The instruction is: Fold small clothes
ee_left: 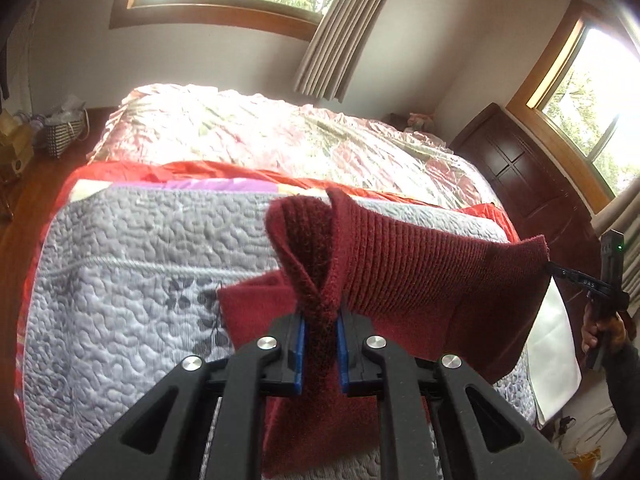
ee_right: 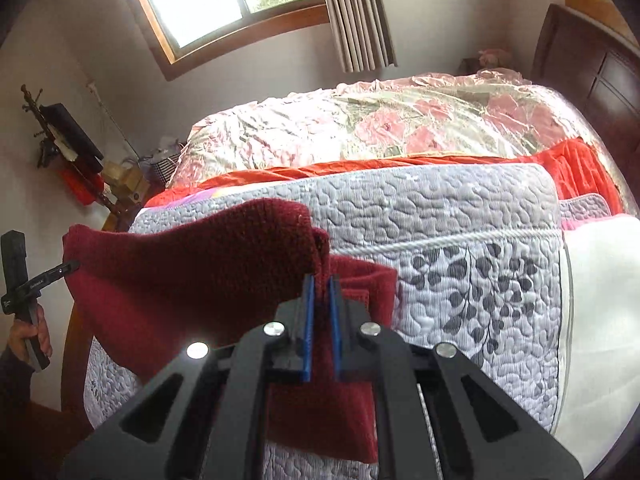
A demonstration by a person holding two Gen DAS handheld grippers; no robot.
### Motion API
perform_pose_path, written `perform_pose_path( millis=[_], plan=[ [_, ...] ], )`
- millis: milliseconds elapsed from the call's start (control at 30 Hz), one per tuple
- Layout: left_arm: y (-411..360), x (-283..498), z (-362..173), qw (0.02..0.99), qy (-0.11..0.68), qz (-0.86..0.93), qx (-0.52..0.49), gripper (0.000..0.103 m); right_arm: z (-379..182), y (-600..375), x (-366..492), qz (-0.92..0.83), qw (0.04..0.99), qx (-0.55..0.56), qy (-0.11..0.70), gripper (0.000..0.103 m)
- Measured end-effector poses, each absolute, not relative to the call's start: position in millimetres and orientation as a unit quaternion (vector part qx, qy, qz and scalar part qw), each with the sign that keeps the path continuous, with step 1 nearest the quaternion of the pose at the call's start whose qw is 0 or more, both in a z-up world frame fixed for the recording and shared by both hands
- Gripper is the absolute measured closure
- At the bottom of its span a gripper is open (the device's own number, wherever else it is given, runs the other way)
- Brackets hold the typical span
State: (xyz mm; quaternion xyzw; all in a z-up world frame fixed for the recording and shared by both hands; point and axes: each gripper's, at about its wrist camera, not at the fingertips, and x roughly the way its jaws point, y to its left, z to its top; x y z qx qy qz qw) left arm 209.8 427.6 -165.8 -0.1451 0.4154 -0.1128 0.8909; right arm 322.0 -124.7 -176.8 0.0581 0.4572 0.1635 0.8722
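Dark red ribbed knitwear, the small garment (ee_left: 420, 248), is hanging in the air just above the grey quilt (ee_left: 132, 248), stretched between both tools. The left gripper (ee_left: 321, 346) is pinching one bunched corner, and the right gripper (ee_right: 321, 322) is clamping the other. It is looking soft, light and limp, sagging between them, so corners and hems are probably offering the surest hold.

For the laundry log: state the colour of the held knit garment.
Dark red knit garment, clearest in the left wrist view.
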Motion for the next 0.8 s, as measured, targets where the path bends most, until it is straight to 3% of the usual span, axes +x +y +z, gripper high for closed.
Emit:
perform_pose_path(
  millis=[167,567,800],
  plan=[
    [429.1,256.0,-178.4,0.891,0.415,-0.118,-0.139,0.091,-195.2,-119.1,365.4,0.160,0.872,0.054,0.460,0.097],
    [440.9,329.5,-271.5,0.843,0.493,-0.106,-0.185,0.091,-269.3,-113.1,430.6,0.141,0.841,0.047,0.520,0.097],
    [453.4,355.7,-290.5,0.825,0.513,-0.100,-0.217,0.091,-274.3,-106.7,450.2,0.136,0.842,0.046,0.521,0.097]
  ],
)
